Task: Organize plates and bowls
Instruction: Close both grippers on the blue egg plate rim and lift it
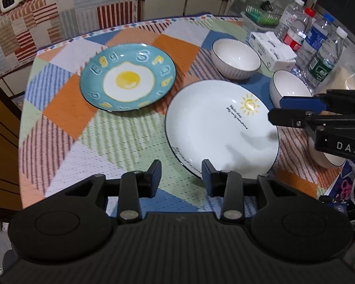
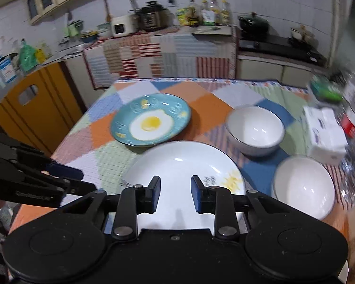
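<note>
1. Near the counter (image 1: 66,127) middle lies the blue egg plate (image 1: 127,77), flat on the patchwork cloth.
2. Just beside it, toward the near edge, sits the white sun plate (image 1: 221,130).
3. Toward the right edge stand two white bowls: far bowl (image 1: 235,59) and near bowl (image 1: 290,90).
4. Left tongs (image 1: 181,177) hang with jaws apart, gripping nothing, at the white plate's near rim.
5. Right tongs (image 2: 175,194) hover over the white plate, jaws apart, gripping nothing.

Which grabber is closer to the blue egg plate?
Left. The left gripper sits just short of the egg plate, on its side of the table. The right gripper hangs over the white plate, farther off.
</note>
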`<action>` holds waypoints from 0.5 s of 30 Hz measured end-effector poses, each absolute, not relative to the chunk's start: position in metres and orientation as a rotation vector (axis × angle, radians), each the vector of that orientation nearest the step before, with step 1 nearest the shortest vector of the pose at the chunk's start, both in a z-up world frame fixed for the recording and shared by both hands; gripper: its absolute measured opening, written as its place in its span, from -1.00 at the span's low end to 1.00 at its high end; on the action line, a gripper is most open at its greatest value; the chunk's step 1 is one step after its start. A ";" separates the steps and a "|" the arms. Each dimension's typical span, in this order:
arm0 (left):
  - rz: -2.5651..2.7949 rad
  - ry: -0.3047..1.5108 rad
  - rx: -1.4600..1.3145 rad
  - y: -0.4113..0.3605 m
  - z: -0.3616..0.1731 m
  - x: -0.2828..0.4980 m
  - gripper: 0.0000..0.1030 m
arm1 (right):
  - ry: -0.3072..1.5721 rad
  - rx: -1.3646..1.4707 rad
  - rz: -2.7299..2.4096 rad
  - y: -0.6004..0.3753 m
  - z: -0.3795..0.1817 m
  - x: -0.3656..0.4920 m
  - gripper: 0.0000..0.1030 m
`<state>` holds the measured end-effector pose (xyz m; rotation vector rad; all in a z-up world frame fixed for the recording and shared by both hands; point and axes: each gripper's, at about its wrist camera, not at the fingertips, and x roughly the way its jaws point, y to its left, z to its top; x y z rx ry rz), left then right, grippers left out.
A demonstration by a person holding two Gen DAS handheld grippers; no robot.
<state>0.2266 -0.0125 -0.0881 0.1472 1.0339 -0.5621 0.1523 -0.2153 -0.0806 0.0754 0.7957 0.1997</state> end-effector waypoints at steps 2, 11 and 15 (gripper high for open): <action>-0.556 1.023 0.151 -0.006 -0.082 0.228 -0.20 | 0.790 0.061 0.236 -0.207 -0.072 0.156 -0.28; -0.495 1.003 0.191 0.020 -0.068 0.257 0.27 | 0.714 -0.030 0.399 -0.177 -0.055 0.181 0.32; -0.448 0.986 0.194 0.032 -0.074 0.276 0.61 | 0.700 -0.062 0.446 -0.167 -0.060 0.203 0.39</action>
